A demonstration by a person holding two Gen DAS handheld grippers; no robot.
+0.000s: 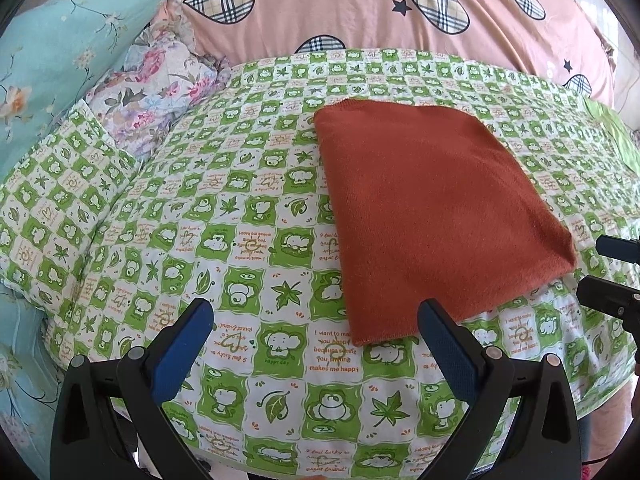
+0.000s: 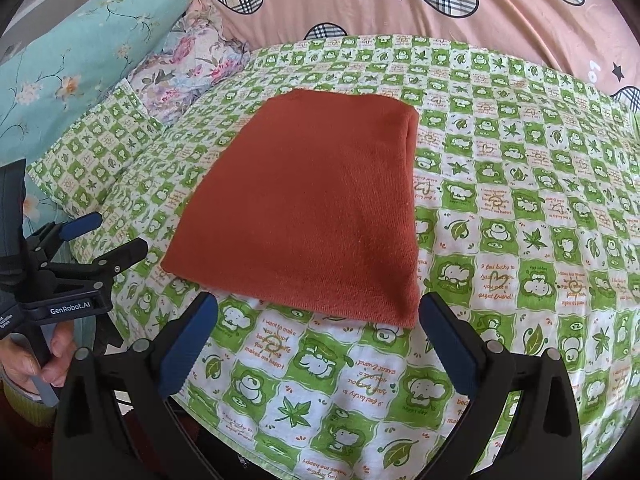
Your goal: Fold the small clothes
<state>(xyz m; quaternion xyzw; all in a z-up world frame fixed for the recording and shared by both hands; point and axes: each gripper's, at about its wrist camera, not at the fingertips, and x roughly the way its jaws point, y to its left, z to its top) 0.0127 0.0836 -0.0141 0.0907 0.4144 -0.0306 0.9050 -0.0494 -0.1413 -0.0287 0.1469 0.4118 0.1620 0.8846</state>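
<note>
Left gripper (image 1: 316, 338): nearest the lens in the left wrist view; black frame with two blue-padded fingers (image 1: 182, 354) spread wide apart, nothing between them; it sits above the printed sheet, just short of the near edge of the garment. It also shows at the left edge of the right wrist view (image 2: 106, 236), its fingers parted there too.

Hand (image 2: 30, 356): a person's hand wrapped around the left gripper's handle, low at the left of the right wrist view.

Right gripper (image 2: 318, 334): black frame, blue-padded fingers (image 2: 188, 348) spread wide, empty; poised just in front of the garment's near edge. Its tips show at the right edge of the left wrist view (image 1: 612, 272).

Bed sheet (image 1: 248, 240): green-and-white checked cloth with cartoon animals, leaves and orange lettering; it covers the working surface.

Folded garment (image 2: 312, 204): rust-orange knit cloth, folded into a flat rectangular packet, lying on the sheet in the middle of the bed, directly ahead of both grippers and touching neither.

Floral cloth (image 1: 152, 76): pale fabric with pink and purple flowers, bunched at the sheet's far left corner.

Teal pillow (image 1: 68, 40): light blue-green, flower-printed, far left.

Pink quilt (image 1: 360, 4): pink with plaid hearts and dark stars, heaped behind the sheet along the far side.
</note>
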